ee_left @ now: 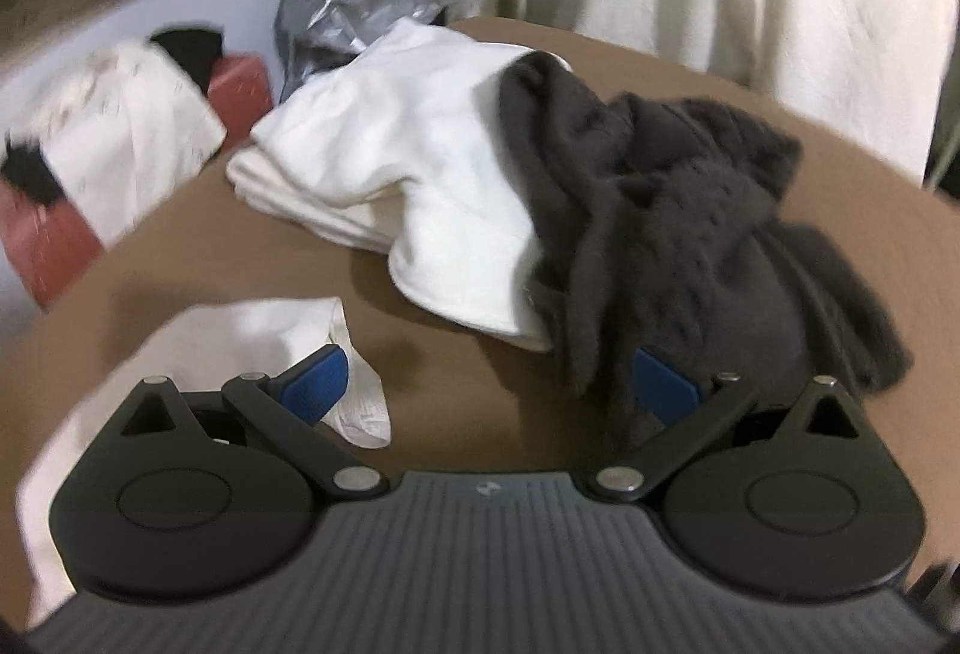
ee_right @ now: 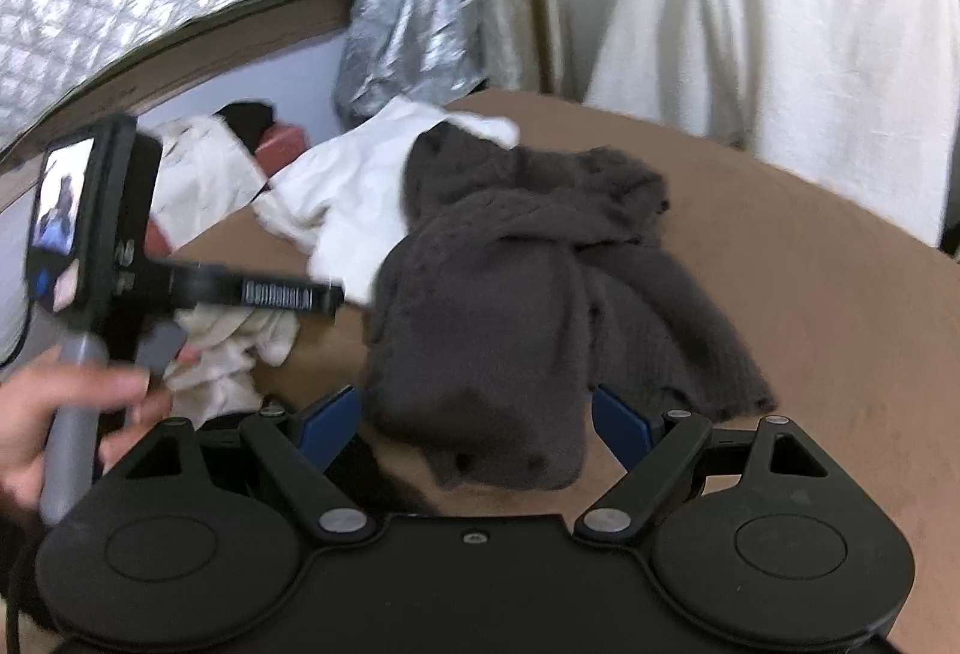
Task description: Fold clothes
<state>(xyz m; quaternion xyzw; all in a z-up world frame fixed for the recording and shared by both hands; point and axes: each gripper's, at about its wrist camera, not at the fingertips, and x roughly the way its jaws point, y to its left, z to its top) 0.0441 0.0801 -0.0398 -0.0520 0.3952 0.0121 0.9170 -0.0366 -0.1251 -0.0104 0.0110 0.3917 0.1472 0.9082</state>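
Two garments lie unfolded on the brown desk point(ee_left: 456, 366): a crumpled dark sweater point(ee_right: 510, 294) overlapping a white top point(ee_left: 384, 162). Both the left gripper point(ee_left: 489, 384) and right gripper point(ee_right: 477, 429) gape apart, holding nothing; folding looks barely begun
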